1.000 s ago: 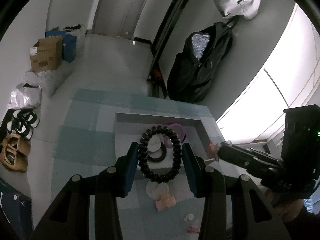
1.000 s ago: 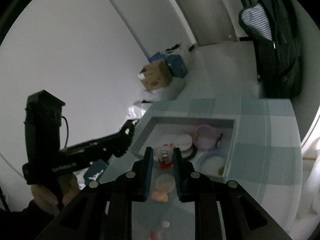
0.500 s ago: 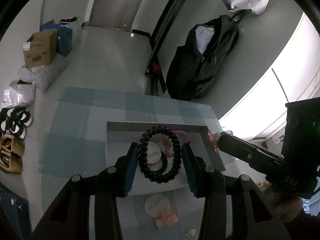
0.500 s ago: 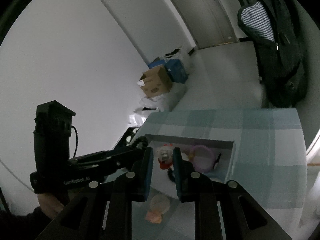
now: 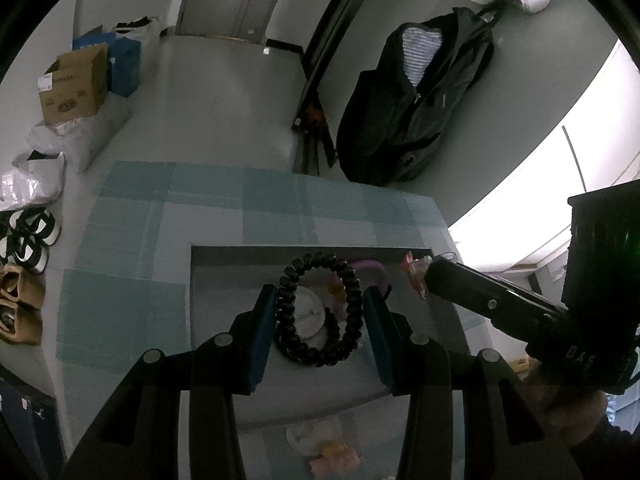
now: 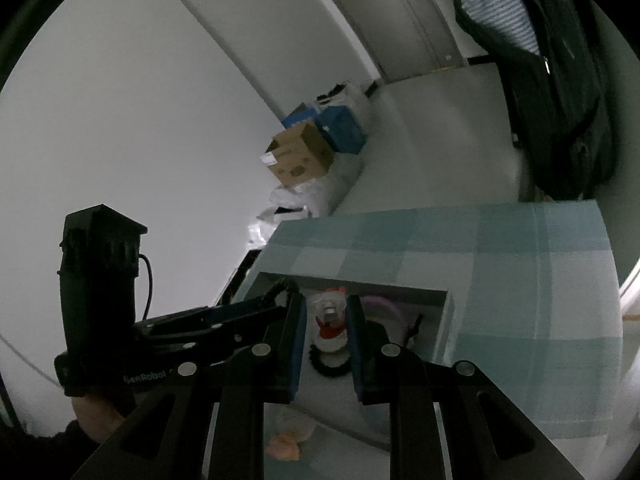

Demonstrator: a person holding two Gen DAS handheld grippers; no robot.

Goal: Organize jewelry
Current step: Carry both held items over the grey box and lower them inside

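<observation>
Two grippers are up over the checked table (image 5: 132, 240), both above the grey tray (image 5: 224, 280). Left gripper (image 5: 320, 312) has its jaws pinched on a black coil band (image 5: 318, 310), held like an upright ring over the tray. Right gripper (image 6: 326, 320) is squeezing a small clear piece with red bits (image 6: 330, 312). Inside the tray sit a white disc (image 5: 306, 314) and a purple ring (image 5: 374, 270).

Both wrist views close above tray (image 5: 224, 280).

Pink trinket (image 5: 335, 453) blurred, unidentifiable
</observation>
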